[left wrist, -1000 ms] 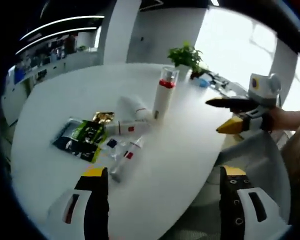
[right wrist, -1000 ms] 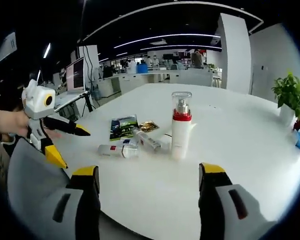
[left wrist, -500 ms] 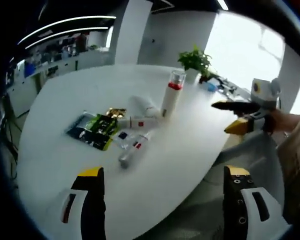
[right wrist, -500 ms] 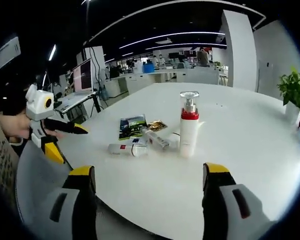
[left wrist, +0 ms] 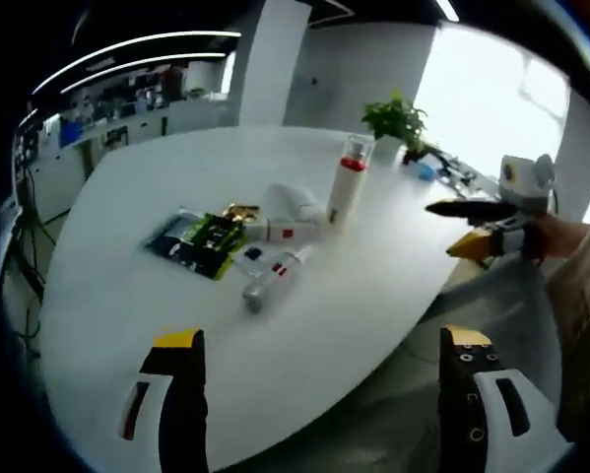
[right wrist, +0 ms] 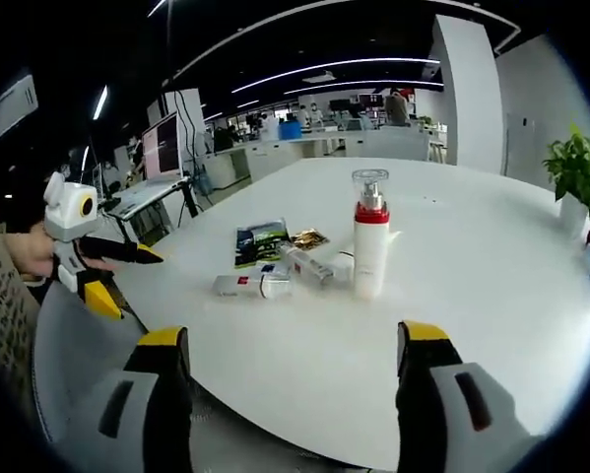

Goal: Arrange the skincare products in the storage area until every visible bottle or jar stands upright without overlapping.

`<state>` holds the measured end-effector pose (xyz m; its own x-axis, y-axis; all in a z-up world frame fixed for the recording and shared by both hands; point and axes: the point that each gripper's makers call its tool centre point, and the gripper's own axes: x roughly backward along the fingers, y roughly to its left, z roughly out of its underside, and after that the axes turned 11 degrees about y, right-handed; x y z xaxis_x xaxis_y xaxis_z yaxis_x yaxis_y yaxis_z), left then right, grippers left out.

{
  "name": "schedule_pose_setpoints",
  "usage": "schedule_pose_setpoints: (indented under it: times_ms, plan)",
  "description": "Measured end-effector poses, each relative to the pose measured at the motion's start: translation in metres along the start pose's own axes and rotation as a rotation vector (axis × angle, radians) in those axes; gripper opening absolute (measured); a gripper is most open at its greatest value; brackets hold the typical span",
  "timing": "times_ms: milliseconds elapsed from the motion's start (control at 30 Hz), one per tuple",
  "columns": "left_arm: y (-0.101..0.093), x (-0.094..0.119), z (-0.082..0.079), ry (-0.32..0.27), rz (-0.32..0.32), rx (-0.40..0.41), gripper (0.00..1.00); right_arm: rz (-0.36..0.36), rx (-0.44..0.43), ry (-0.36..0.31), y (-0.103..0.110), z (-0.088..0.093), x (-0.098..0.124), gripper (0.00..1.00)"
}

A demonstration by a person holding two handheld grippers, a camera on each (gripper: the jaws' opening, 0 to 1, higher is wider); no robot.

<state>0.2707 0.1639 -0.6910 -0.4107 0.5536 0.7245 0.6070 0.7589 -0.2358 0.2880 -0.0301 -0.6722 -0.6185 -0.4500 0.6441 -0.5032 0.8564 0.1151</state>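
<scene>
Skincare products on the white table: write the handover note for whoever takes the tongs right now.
Left tongs: open, empty, held off the table's near edge.
Right tongs: open, empty, also short of the table.
Pump bottle: upright on the white table.
Tubes: one lies flat nearest the edge, another lies beside the bottle, close to the sachets.
Done: only the pump bottle stands.
Left: stand the lying tubes upright, apart.

White table, white pump bottle with red collar, dark green-patterned packet, gold sachet
</scene>
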Motion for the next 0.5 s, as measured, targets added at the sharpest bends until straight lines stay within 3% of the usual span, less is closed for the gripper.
schedule_pose_setpoints:
  times_ms: [200, 300, 500]
  plan:
    - [0.000, 0.000, -0.001, -0.002, 0.004, 0.001, 0.97, -0.032, 0.002, -0.007, 0.001, -0.005, 0.000, 0.88]
    - [-0.001, 0.000, -0.001, -0.005, 0.006, 0.000, 0.97, -0.044, 0.083, 0.008, -0.009, -0.012, -0.005, 0.87]
    - [0.003, 0.001, -0.001, -0.014, -0.009, 0.010, 0.97, -0.093, 0.158, 0.019, -0.028, -0.034, -0.018, 0.84]
